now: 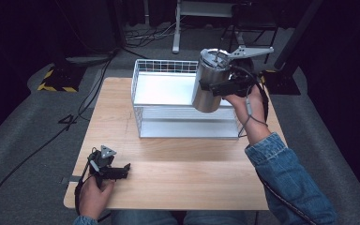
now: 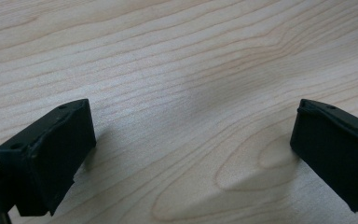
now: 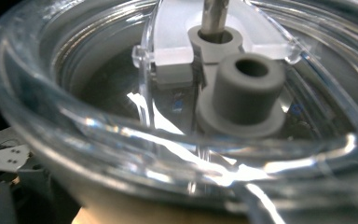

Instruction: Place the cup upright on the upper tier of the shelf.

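At 1 o'clock over wire rack (image 1: 143, 101): right gripper (image 1: 225, 86) clamps steel tumbler (image 1: 208, 86), tilted. Prob. heavy, slick; grip mid-body. At 7 o'clock: left gripper (image 1: 122, 171) jaws wide, empty, on table (image 1: 178, 168).

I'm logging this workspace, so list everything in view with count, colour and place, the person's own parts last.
Table: one, light wood, centre.
Wire rack: one, white, two shelves, far half of the table.
Tumbler: one, steel with a clear lid, held tilted above the rack's right end.
Cables: several, black, on the grey floor.
Left gripper: one, black, open, at the table's near left corner.
Right gripper: one, black, shut on the tumbler.
Sleeve: blue denim, right.
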`<state>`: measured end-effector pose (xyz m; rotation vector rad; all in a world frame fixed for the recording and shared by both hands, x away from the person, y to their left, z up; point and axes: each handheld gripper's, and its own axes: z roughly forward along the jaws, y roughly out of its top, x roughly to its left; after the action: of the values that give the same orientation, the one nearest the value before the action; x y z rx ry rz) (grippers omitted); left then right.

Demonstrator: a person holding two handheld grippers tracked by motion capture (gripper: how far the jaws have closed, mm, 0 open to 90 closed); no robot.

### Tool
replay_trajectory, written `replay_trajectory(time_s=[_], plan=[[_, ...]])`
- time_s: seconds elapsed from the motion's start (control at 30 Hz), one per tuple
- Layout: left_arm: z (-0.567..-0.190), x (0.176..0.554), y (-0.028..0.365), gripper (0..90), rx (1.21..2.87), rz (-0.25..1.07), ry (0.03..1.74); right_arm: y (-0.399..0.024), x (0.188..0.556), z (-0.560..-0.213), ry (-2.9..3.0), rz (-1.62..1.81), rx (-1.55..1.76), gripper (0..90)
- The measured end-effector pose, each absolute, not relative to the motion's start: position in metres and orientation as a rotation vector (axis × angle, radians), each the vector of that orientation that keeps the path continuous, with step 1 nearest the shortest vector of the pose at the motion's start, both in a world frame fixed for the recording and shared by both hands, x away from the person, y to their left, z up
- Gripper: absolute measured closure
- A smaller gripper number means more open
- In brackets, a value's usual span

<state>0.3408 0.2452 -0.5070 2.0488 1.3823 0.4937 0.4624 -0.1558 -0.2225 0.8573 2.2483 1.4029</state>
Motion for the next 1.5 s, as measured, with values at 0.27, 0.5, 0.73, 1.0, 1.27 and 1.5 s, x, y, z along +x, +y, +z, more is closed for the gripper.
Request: replay_trajectory(time_s=[0.27,0.5,0.73,1.0,1.27,1.5], plan=[[-0.507,0.341,0.245,0.3,2.050,0.493,1.382,-0.154,0.486,-0.217,2.228,1.369,0.905,3.6],[-0.507,0.341,0.245,0.3,2.050,0.492,1.382,-0.149,0.508,-0.220,2.215,1.344,0.916,3.5],[-0.507,0.341,0.245,0.3,2.050,0.492,1.382,-0.144,0.524,-0.226,2.201,1.350,0.936,3.5],[-0.507,0.341,0.245,0.3,2.051,0.494,1.382,-0.143,0.536,-0.236,2.191,1.360,0.973,3.5],[-0.507,0.341,0.245,0.3,2.051,0.494,1.381,-0.139,0.540,-0.241,2.182,1.358,0.962,3.5],[-0.507,0.341,0.245,0.3,2.052,0.494,1.381,-0.137,0.538,-0.243,2.174,1.351,0.938,3.4]])
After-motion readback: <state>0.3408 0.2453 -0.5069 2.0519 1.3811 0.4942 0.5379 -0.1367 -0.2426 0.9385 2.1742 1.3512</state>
